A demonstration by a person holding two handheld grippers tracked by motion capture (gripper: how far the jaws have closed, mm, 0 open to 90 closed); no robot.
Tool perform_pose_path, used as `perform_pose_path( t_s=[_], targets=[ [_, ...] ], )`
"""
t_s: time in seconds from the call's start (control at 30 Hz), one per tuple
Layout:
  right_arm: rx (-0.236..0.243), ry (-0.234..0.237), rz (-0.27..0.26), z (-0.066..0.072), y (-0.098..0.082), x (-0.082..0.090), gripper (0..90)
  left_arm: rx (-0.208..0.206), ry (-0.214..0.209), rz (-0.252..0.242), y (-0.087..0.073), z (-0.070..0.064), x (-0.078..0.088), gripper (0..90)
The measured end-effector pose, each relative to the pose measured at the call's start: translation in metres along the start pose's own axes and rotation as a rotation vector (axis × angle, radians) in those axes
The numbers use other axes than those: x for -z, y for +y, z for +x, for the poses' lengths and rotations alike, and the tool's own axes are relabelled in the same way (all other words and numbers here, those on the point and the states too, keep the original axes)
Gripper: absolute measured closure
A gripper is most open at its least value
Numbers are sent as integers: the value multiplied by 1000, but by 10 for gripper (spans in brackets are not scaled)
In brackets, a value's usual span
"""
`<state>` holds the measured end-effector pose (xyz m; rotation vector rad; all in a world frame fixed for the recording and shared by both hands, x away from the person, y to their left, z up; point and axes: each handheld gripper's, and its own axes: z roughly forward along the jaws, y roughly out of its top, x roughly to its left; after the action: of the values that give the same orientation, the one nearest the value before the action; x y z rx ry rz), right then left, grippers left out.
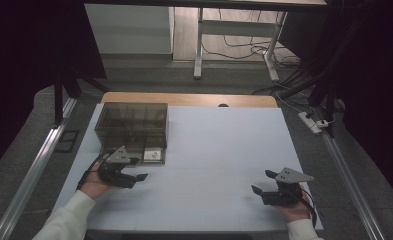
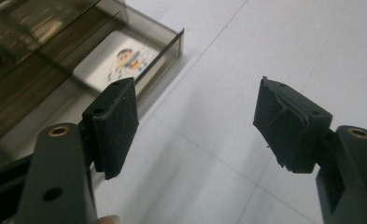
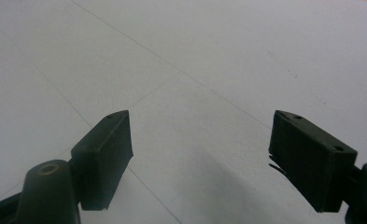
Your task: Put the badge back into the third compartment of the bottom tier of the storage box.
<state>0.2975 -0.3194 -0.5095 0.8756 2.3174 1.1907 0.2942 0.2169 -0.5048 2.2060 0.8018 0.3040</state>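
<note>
High view: left gripper (image 1: 134,176) just beside smoky plastic drawer box (image 1: 132,124), jaws apart, empty; right gripper (image 1: 264,184) well apart, gaping, idle. Left gripper view: pulled-out drawer (image 2: 169,44) holding picture card (image 2: 125,63); probably light, stiff, slick; best pinched at front wall.

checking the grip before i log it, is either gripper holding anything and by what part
Nothing is held. The left gripper and the right gripper both stand open over the bare white table.
</note>
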Motion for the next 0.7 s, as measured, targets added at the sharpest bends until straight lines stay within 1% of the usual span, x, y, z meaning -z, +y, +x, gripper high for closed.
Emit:
perform_pose_path(
  t_s=[0.1,0.23,0.3,0.33,0.47,0.5,0.7],
  targets=[
    [4,-6,8,0,0,0,211,18,7,-13,-9,-5,3,302],
    [-7,-7,-2,-3,0,-1,211,37,13,-18,-18,-11,5,293],
    [-4,-7,3,-3,0,-1,211,41,19,-20,-22,-14,6,288],
    [-3,-5,4,-3,0,-1,211,51,19,-27,-24,-14,6,286],
    [10,-21,5,-3,1,-1,216,79,26,-40,-31,-14,7,279],
    [6,-16,-2,-3,1,-1,217,87,27,-46,-31,-14,7,278],
    [3,-26,-3,-6,-1,0,219,94,38,-56,-33,-11,6,272]
  ],
)
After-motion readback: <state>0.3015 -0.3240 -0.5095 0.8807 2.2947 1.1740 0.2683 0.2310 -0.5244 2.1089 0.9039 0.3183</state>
